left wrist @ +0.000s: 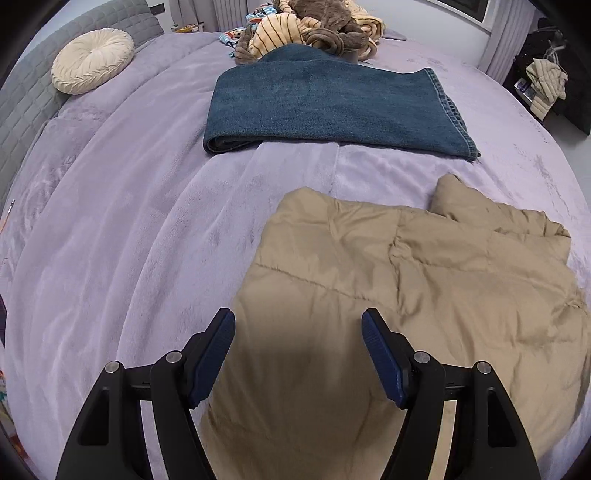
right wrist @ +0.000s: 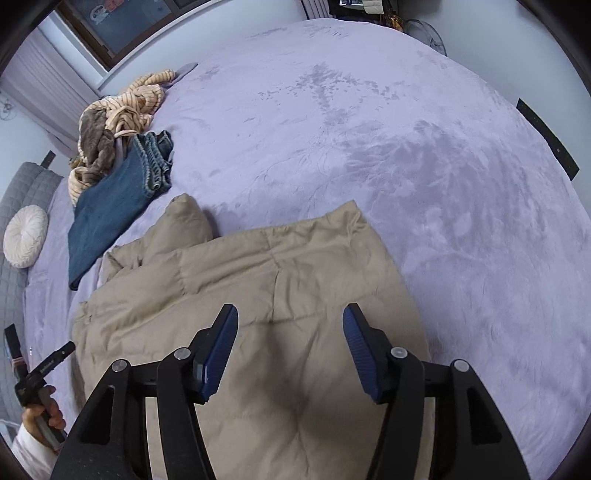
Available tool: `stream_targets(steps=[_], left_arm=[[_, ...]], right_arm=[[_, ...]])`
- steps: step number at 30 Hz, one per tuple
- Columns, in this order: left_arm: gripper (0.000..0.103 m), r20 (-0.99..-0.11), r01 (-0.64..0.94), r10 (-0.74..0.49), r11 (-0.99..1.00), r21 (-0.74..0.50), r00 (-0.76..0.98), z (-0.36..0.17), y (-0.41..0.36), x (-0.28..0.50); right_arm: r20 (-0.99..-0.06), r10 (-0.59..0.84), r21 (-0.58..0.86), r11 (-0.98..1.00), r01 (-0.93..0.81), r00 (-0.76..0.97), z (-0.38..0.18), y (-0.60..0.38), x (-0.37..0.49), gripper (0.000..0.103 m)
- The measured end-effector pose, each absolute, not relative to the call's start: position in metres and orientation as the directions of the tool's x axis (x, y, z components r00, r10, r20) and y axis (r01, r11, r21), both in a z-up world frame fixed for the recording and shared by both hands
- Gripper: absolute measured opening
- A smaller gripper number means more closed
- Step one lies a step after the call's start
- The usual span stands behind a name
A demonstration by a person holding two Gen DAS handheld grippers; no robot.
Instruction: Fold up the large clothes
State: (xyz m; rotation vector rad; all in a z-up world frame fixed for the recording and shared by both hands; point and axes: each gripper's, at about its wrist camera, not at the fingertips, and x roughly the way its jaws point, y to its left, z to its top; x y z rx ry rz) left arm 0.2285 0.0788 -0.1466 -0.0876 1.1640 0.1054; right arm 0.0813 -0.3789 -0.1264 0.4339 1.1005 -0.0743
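L gripper (left wrist: pixel 298 325): jaws spread wide, nothing held; ribbed blue pads (left wrist: pixel 382 363) on black arms; hovers over near end of tan garment.
R gripper (right wrist: pixel 290 321): jaws wide apart, nothing between; same blue ribbed pads (right wrist: pixel 218 356); over tan garment, ctr-low.
Tan garment (left wrist: pixel 388 295): puffy quilted fabric, stitched panels, soft creases; lies flat-ish on bed, 5 o'clock in L view, one corner peaked up at far edge.
Jeans (left wrist: pixel 328 107): dark blue denim, folded to a rough rectangle, hems stacked at R edge; 12 o'clock of tan garment, apart from it.
Clothes heap (left wrist: pixel 314 26): striped cream knit + brown plush, tangled; touching far edge of jeans.
Bed cover (right wrist: pixel 406 155): lilac plush, nap marks.
Cushion (left wrist: pixel 92 61): round, cream, pleated; 10 o'clock, by grey quilted headboard (left wrist: pixel 22 107).
L hand (right wrist: pixel 44 410): 8 o'clock in R view, grips handle.
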Motion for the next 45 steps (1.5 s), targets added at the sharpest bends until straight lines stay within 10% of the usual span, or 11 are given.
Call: stream_targets(steps=[4,20,45], left_arm=[[0.1,-0.911,-0.12,0.035,0.993,-0.016,0.411,-0.129,0.071,0.201],[0.102,-0.935,-0.174,-0.064,0.976,-0.131,0.348,-0.097,0.065,0.093],[0.102,-0.892,-0.073,-0.375,0.912,-0.404,0.253,-0.147,0.109,0.029]], right_arm=[[-0.877,0.197,0.336,0.903,0.268,0.438,-0.121,-0.371,0.05,0.07],[-0.848,0.347,0.485,0.811,0.326,0.4,-0.123,-0.369,-0.042,0.09],[-0.804,0.381,0.595,0.539,0.596,0.457,-0.193,-0.338,-0.161,0.09]])
